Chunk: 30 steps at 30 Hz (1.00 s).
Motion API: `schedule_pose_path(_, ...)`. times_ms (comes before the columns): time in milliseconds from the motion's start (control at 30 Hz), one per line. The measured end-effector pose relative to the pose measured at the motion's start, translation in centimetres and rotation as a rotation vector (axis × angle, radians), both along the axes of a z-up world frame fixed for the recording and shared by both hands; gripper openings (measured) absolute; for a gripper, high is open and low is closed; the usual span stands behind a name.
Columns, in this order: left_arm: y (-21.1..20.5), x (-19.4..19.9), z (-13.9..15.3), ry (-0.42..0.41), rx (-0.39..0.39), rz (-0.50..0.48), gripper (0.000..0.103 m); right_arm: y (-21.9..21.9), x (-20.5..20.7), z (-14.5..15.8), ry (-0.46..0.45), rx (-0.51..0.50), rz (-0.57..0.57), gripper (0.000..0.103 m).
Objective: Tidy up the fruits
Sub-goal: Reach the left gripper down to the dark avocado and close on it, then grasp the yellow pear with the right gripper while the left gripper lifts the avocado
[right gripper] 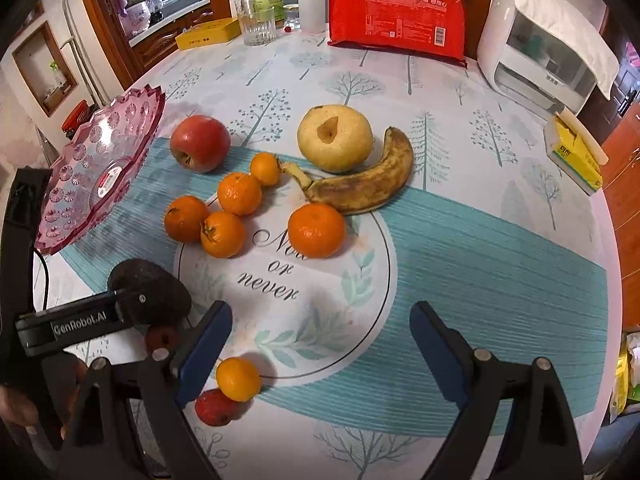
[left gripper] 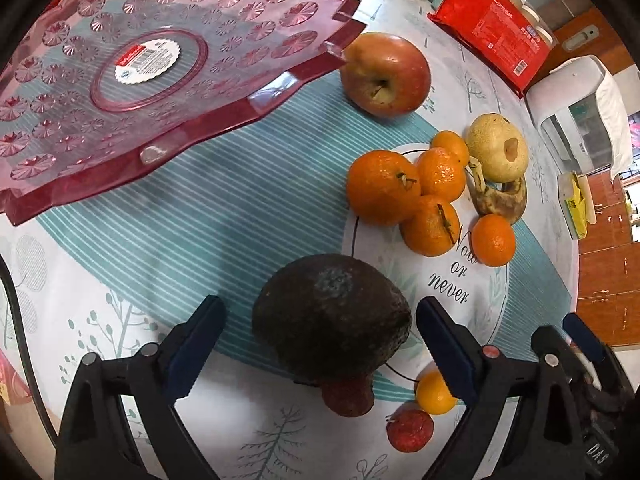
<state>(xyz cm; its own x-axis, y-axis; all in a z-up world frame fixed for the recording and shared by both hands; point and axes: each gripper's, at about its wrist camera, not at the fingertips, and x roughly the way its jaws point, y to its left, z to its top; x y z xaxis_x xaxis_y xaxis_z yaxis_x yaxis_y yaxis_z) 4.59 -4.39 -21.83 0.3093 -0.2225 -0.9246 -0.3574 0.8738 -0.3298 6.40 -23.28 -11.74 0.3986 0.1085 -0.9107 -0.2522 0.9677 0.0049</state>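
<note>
I am holding my left gripper (left gripper: 320, 344) wide around one dark, rough-skinned avocado (left gripper: 332, 316) on the tree-printed tablecloth (right gripper: 500, 248), and my right gripper (right gripper: 320, 344) wide over nothing. Six orange mandarins (right gripper: 316, 230), one red apple (right gripper: 200, 143), one yellow pear (right gripper: 335, 138), one browned banana (right gripper: 360, 188) are lying beside the pink cut-plastic bowl (right gripper: 100, 168).

Between the left gripper's (left gripper: 320, 344) fingers lies the avocado (left gripper: 332, 316), with the mandarins (left gripper: 408, 196) ahead to the right and the bowl (left gripper: 132, 76) ahead left.

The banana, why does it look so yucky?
The banana beside the pear is overripe: its peel is mostly brown and blotchy, with the stem end split. The pear has a brown hollow in its side too.
</note>
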Motion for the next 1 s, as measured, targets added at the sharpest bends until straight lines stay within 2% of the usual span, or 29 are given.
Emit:
schedule_pose_path(33, -0.2, 0.0, 0.2, -0.012, 0.008, -0.009, 0.086, 0.0, 0.2, 0.0, -0.006, -0.001, -0.004, 0.091)
schedule_pose_path(67, -0.3, 0.1, 0.2, -0.023, -0.003, -0.019, 0.075, -0.1, 0.4, 0.1, -0.013, -0.001, -0.01, 0.091)
schedule_pose_path(100, -0.5, 0.1, 0.3, -0.034, -0.018, -0.029, 0.073, -0.2, 0.7, 0.1, -0.018, 0.001, -0.015, 0.091)
schedule_pose_path(333, -1.0, 0.2, 0.9, -0.054, 0.041, -0.049, 0.07, -0.4, 2.4, 0.4, -0.047, 0.016, -0.035, 0.091)
schedule_pose_path(600, -0.6, 0.4, 3.1, -0.095, 0.141, -0.071, 0.067, 0.3, 7.1, 0.9, -0.122, 0.05, -0.069, 0.091)
schedule_pose_path(800, -0.8, 1.0, 5.6, -0.155, 0.198, -0.101, 0.067, 1.5, 11.2, -0.5, -0.159, 0.032, -0.087, 0.091)
schedule_pose_path(1000, -0.3, 1.5, 7.0, -0.18, 0.216, -0.105, 0.067, 2.6, 14.2, -2.9, -0.13, -0.006, -0.1, 0.091)
